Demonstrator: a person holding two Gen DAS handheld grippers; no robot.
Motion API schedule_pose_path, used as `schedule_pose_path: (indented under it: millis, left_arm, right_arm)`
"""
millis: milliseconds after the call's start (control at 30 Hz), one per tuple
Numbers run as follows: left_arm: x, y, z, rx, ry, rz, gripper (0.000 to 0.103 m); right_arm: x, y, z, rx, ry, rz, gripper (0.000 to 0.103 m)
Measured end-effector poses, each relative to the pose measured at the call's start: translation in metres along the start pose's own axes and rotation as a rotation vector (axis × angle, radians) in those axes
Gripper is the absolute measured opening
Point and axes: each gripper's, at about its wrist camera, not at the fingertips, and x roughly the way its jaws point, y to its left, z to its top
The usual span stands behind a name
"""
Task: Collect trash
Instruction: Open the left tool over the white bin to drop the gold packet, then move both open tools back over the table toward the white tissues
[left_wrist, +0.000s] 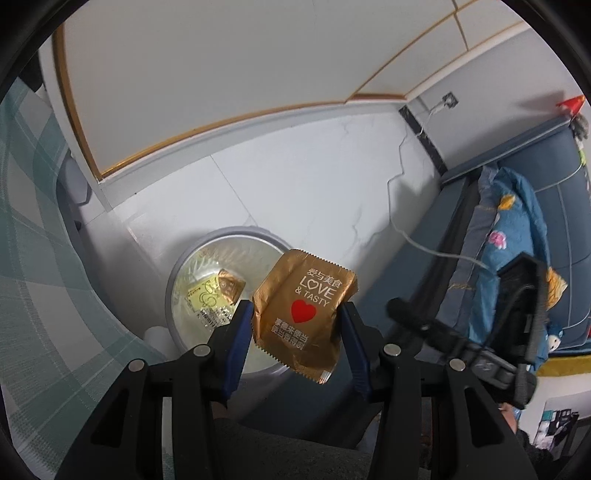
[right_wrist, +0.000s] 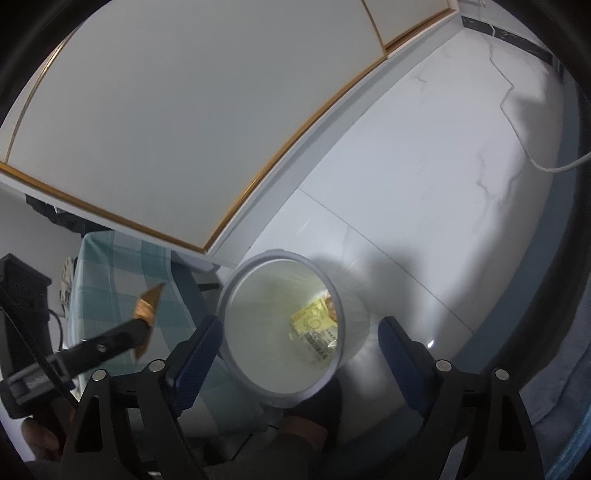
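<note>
Trash was already lying in the bin (left_wrist: 221, 254): a small gold packet (left_wrist: 231, 290) and a yellow printed slip (left_wrist: 207, 297) rested at the bottom, lower centre of the left wrist view. A larger gold wrapper (left_wrist: 304, 304) was clamped between the blue pads of the left gripper (left_wrist: 297, 314), held just right of the bin's opening and seemingly above it, so its drop was judged not yet made. In the right wrist view the right gripper (right_wrist: 299, 328) was seen with its jaws wide apart and nothing between them, framing the bin (right_wrist: 240, 280) at lower centre; the wrapper (right_wrist: 147, 304) appeared edge-on at lower left. At least two pieces were therefore judged collected, with one more to be released.

How much trash remained elsewhere could not be told. A checked cloth (right_wrist: 110, 273) was only partly shown, the bin's lower rim was cut off by the gripper bodies, and print on the slip was too small to be read.
</note>
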Motion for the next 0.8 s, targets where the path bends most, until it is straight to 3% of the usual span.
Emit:
schedule_pose_path:
  millis: [100,300,400,633,800]
  left_arm:
    - [0.008,-0.006,0.003,0.037,0.039,0.041,0.042]
    - [0.025,-0.005,0.006,0.025,0.118,0.023,0.043]
    - [0.026,-0.008,0.006,0.021,0.130,0.051,0.052]
    - [0.021,0.000,0.002,-0.033,0.131,0.080,0.064]
    - [-0.004,0.005,-0.005,-0.050,0.044,0.130,0.064]
  right_arm:
    - [-0.001,-0.003,0.001,0.011,-0.005,0.001,0.087]
    - [-0.003,-0.006,0.002,0.026,-0.011,0.003,0.087]
    - [-0.004,-0.007,0.002,0.031,-0.013,0.005,0.087]
    - [-0.013,-0.004,0.001,0.022,-0.023,0.014,0.087]
    - [-0.026,0.002,-0.001,0.014,-0.047,0.021,0.087]
